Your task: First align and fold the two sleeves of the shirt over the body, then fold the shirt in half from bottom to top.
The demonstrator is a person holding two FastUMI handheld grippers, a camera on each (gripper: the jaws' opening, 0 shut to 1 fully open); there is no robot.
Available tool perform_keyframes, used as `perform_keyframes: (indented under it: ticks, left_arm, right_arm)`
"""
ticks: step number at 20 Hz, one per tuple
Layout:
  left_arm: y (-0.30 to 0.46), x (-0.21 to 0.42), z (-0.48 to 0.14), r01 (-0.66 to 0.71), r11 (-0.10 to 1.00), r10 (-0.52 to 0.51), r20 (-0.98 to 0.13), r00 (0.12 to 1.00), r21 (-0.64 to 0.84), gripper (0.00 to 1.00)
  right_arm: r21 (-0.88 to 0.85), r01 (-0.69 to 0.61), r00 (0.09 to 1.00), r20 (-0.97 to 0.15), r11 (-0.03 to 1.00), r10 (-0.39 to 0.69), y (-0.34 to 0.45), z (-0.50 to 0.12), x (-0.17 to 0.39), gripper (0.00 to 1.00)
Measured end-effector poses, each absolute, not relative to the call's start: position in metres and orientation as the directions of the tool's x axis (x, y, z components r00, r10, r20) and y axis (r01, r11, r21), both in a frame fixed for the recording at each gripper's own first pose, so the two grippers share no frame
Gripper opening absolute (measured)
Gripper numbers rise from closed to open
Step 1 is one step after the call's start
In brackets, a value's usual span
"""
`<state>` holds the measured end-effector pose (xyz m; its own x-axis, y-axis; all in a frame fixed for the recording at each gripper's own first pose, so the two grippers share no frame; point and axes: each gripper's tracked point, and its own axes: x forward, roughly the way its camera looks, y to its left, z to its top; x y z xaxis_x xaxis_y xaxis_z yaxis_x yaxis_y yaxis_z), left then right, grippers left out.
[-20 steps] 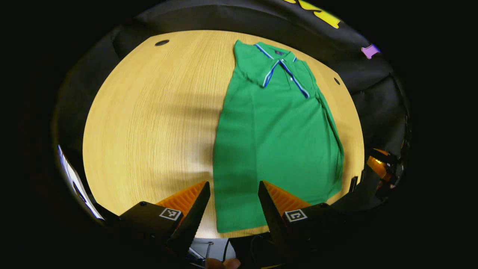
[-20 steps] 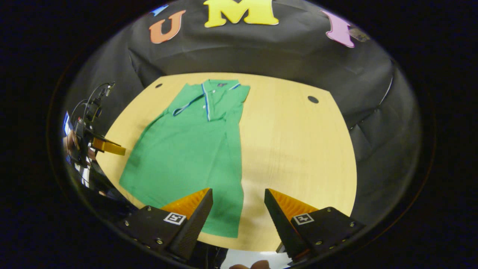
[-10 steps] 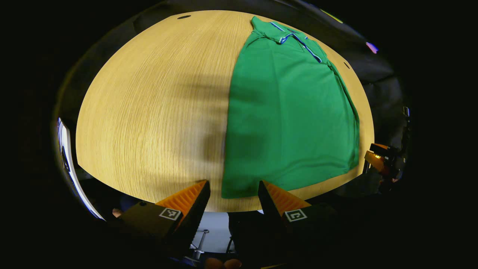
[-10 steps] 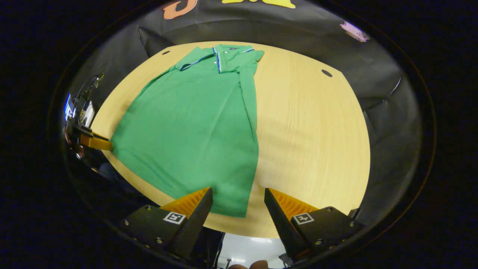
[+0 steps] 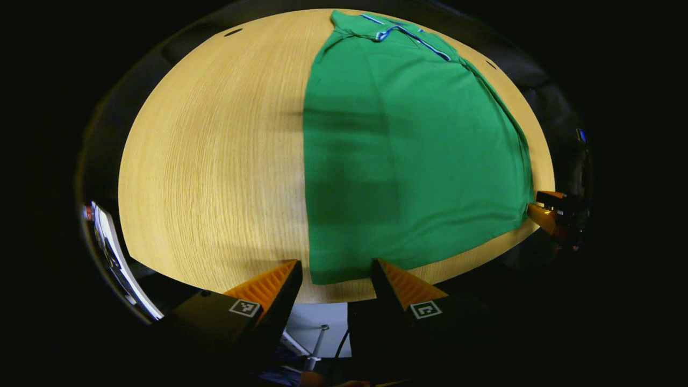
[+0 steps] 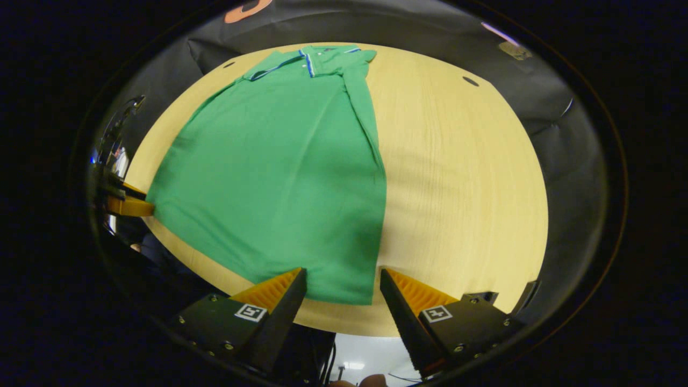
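A green polo shirt (image 5: 408,156) (image 6: 279,161) with a blue-and-white striped collar (image 5: 406,36) (image 6: 309,56) lies flat on the wooden table (image 5: 215,161) (image 6: 462,183), collar at the far side, both sleeves folded in over the body. My left gripper (image 5: 336,269) stands open over the hem's near left corner, the corner lying between its fingers. At the hem's near right corner my right gripper (image 6: 343,278) is open too. Each gripper appears at the edge of the other's view, the right gripper (image 5: 551,212) at the hem's far corner, the left gripper (image 6: 126,204) likewise.
The table's near edge (image 5: 333,298) runs just under both grippers, with floor below. Small dark holes (image 6: 471,81) (image 5: 233,32) sit near the table's far corners. Bare wood spreads to the left of the shirt in the left gripper view and to the right in the right gripper view.
Both grippers have come down and forward toward the shirt's bottom hem. The hem corners now lie between the open fingers. The shirt has not moved.
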<state>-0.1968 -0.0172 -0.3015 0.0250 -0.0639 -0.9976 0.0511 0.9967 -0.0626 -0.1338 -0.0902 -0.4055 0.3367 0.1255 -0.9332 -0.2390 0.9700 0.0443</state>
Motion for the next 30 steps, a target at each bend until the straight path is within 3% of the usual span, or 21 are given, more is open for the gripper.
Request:
perform_keyframes:
  ticks: [5,6,7,8,9,10,11,12,13,14,15,16,18,30]
  left_arm:
    - [-0.052,-0.182,-0.298,0.049,0.999,-0.019,-1.000,0.021,-0.018,0.86]
    - [-0.030,-0.183,-0.300,0.036,0.999,-0.020,-1.000,0.017,-0.019,0.96]
    - [-0.024,-0.186,-0.302,0.040,0.999,-0.022,-1.000,0.018,-0.021,0.92]
    - [-0.047,-0.182,-0.304,0.058,0.998,-0.025,-1.000,0.017,-0.024,0.77]
    - [-0.053,-0.179,-0.302,0.071,0.997,-0.028,-1.000,0.013,-0.027,0.73]
    - [-0.063,-0.176,-0.304,0.077,0.997,-0.031,-0.999,0.010,-0.030,0.65]
    - [-0.072,-0.172,-0.305,0.080,0.996,-0.036,-0.999,0.008,-0.035,0.70]
    - [-0.077,-0.168,-0.303,0.077,0.996,-0.048,-0.999,0.008,-0.047,0.52]
    - [-0.079,-0.164,-0.304,0.065,0.996,-0.060,-0.998,0.008,-0.059,0.45]
    - [-0.068,-0.167,-0.301,0.052,0.995,-0.080,-0.997,0.006,-0.079,0.28]
    - [-0.061,-0.168,-0.299,0.026,0.995,-0.097,-0.995,0.006,-0.097,0.23]
    - [-0.053,-0.173,-0.299,0.007,0.994,-0.111,-0.994,0.005,-0.111,0.09]
    - [-0.048,-0.173,-0.295,-0.017,0.990,-0.143,-0.990,-0.006,-0.143,0.06]
    - [-0.039,-0.133,-0.214,0.007,0.975,-0.219,-0.967,0.129,-0.220,0.04]
  right_arm:
    - [0.045,-0.231,0.330,-0.936,0.972,0.122,-0.089,-0.406,-0.137,0.91]
    - [0.044,-0.244,0.326,-0.937,0.969,0.125,-0.089,-0.408,-0.138,0.89]
    - [0.049,-0.248,0.321,-0.938,0.968,0.129,-0.089,-0.407,-0.137,0.86]
    - [0.053,-0.242,0.318,-0.939,0.969,0.130,-0.089,-0.407,-0.135,0.75]
    - [0.056,-0.236,0.312,-0.941,0.970,0.130,-0.089,-0.407,-0.134,0.66]
    - [0.054,-0.237,0.302,-0.945,0.970,0.126,-0.089,-0.406,-0.134,0.48]
    - [0.061,-0.250,0.299,-0.944,0.966,0.137,-0.086,-0.406,-0.134,0.45]
    - [0.080,-0.243,0.304,-0.940,0.967,0.155,-0.080,-0.406,-0.131,0.44]
    - [0.077,-0.232,0.302,-0.942,0.970,0.147,-0.081,-0.406,-0.131,0.25]
    - [0.076,-0.234,0.296,-0.944,0.969,0.146,-0.080,-0.405,-0.130,0.06]
    - [0.087,-0.233,0.292,-0.944,0.969,0.155,-0.080,-0.404,-0.132,0.06]
    - [0.092,-0.215,0.294,-0.943,0.972,0.155,-0.079,-0.400,-0.135,0.06]
    - [0.103,-0.215,0.284,-0.945,0.971,0.163,-0.081,-0.404,-0.132,0.02]
    - [0.243,-0.131,0.319,-0.908,0.961,0.273,-0.089,-0.353,-0.113,0.01]
